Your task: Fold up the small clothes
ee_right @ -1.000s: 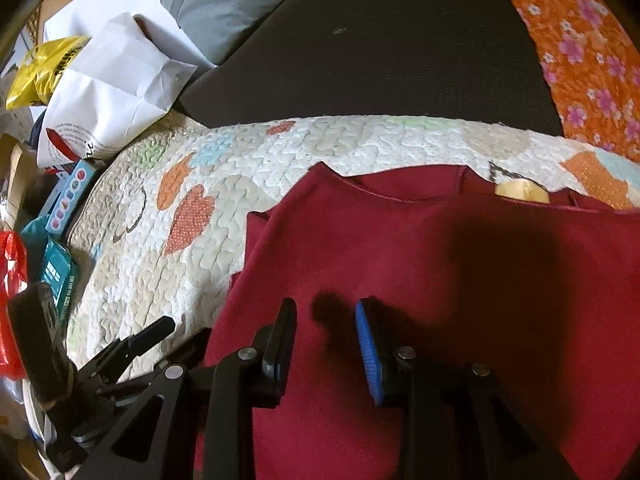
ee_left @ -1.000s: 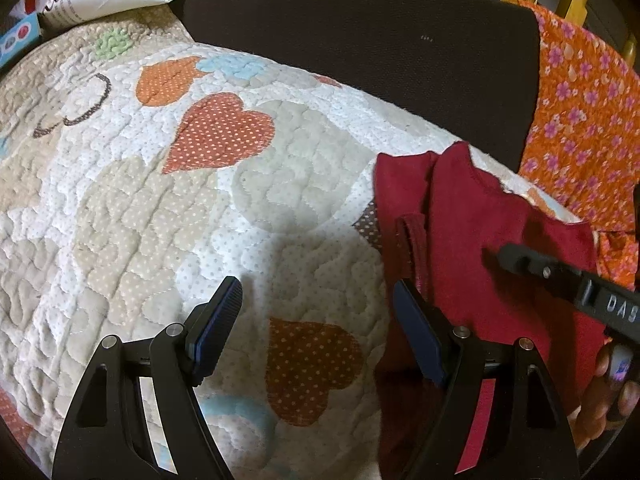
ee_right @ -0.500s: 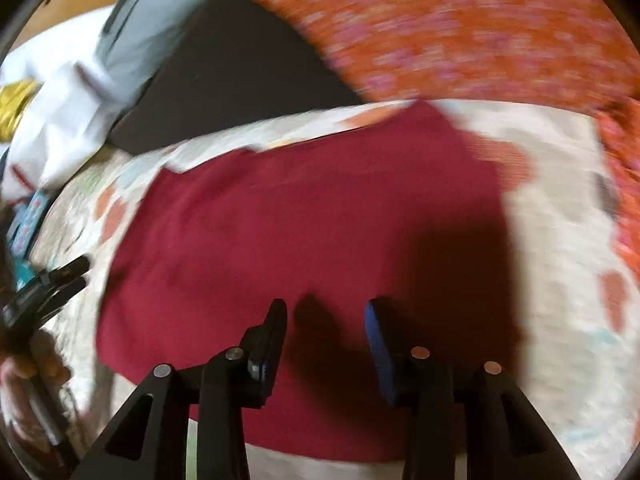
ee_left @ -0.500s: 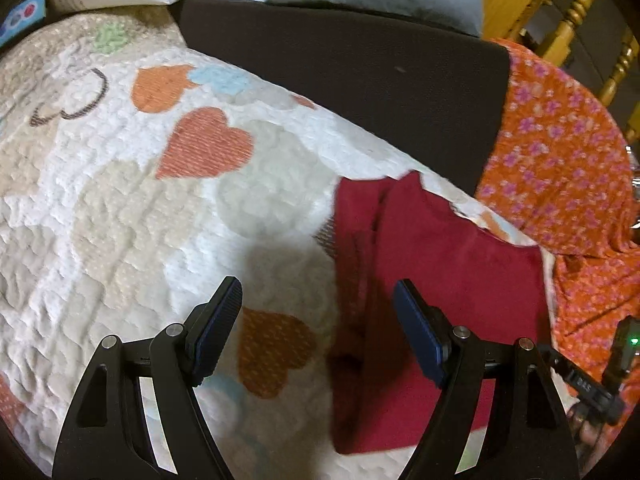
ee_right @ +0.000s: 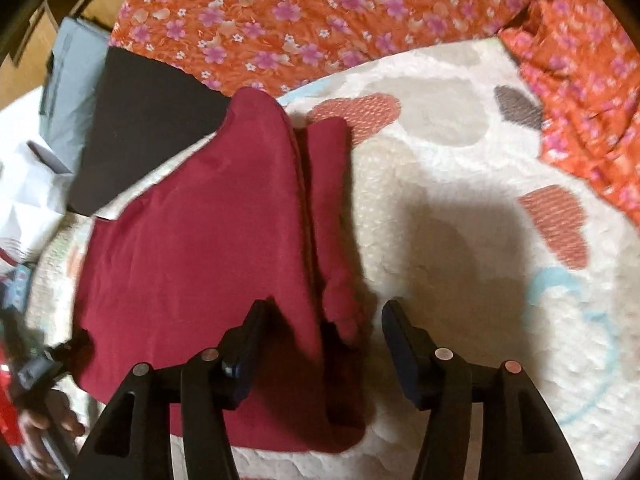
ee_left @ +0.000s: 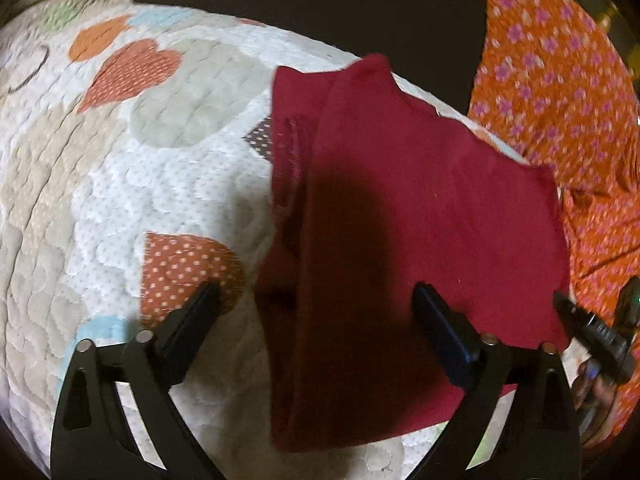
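Left tool (ee_left: 316, 312) spreading wide, right tool (ee_right: 324, 332) opening; neither pinches. Red garment (ee_left: 400, 208) lies folded on quilt (ee_left: 120, 160), apparently freed so its fold stays flat.

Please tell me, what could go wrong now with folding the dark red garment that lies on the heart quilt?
1. The dark red garment lies partly folded with both hand-held grippers opening above it, left and right. A finger may snag the loose folded edge and undo it.
2. The layers look uneven along that edge, so the next fold may come out crooked.
3. The orange floral cloth is close and could get caught up.
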`<state>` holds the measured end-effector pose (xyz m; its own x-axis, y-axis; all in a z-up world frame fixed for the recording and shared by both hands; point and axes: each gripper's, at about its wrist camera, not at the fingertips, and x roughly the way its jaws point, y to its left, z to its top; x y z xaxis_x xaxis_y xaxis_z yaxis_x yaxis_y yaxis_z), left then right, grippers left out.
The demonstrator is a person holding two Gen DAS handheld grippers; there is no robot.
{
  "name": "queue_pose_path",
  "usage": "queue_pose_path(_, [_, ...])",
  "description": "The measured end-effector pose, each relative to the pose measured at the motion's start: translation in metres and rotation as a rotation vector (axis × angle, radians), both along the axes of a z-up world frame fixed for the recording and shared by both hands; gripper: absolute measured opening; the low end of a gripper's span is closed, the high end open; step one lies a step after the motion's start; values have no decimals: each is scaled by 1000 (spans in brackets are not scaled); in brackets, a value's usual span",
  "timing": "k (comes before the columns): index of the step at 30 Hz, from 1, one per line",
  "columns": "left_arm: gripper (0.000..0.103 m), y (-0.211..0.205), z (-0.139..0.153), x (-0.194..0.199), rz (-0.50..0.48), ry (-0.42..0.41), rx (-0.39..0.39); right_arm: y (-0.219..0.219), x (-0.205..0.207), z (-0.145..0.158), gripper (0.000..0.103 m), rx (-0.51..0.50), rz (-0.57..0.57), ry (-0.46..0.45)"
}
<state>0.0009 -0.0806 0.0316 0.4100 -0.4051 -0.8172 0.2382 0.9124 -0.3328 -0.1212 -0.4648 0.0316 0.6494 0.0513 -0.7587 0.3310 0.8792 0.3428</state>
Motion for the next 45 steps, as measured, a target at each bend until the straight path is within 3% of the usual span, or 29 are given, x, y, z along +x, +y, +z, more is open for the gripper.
queue_pose_path(1, [98,-1,-1,0,-14,-10,7,-2,0,-1,56,20,9,-15])
queue_pose_path(2, [90,-4,-1,-2,-31,-23,13,-2,2,-1,45,26,18,-23])
queue_pose_path(3, [71,-7,0,-3,-44,-31,11,1,3,0,40,28,42,-27])
queue_pose_path(5, [52,-9,5,-7,-52,-30,-15,9,5,6,23,-4,76,-30])
queue_pose_path(6, [37,-7,7,-8,-48,-34,-14,11,4,8,22,-10,84,-31])
queue_pose_path(8, [21,-2,13,-12,-53,-27,-39,13,-3,21,20,9,91,-59])
queue_pose_path(10, [15,11,19,-18,-52,12,-93,13,-13,36,19,37,102,-93])
queue_pose_path(16, [15,35,32,-70,-105,82,-136,31,-68,75,19,51,193,-143])
queue_pose_path(18, [15,39,24,-91,-114,105,-103,34,-94,73,19,77,196,-135])
queue_pose_path(20, [16,42,15,-103,-104,115,-82,39,-111,55,21,60,184,-64])
queue_pose_path(23, [28,50,8,-108,-58,108,-97,42,-116,36,24,-65,103,74])
queue_pose_path(24, [35,53,8,-108,-40,106,-104,42,-118,42,24,-106,72,70])
queue_pose_path(27, [51,59,10,-107,-5,58,-62,57,-118,79,24,-91,90,-79])
queue_pose_path(30, [52,57,7,-105,-6,42,-45,102,-90,100,24,-87,227,-158])
queue_pose_path(33, [63,50,6,-102,-4,9,-17,156,-38,91,24,-37,359,-152])
queue_pose_path(38, [74,61,4,-96,8,3,-25,234,52,63,24,-88,499,-90])
queue_pose_path(45, [80,60,0,-78,31,30,-66,277,135,10,24,-128,551,70])
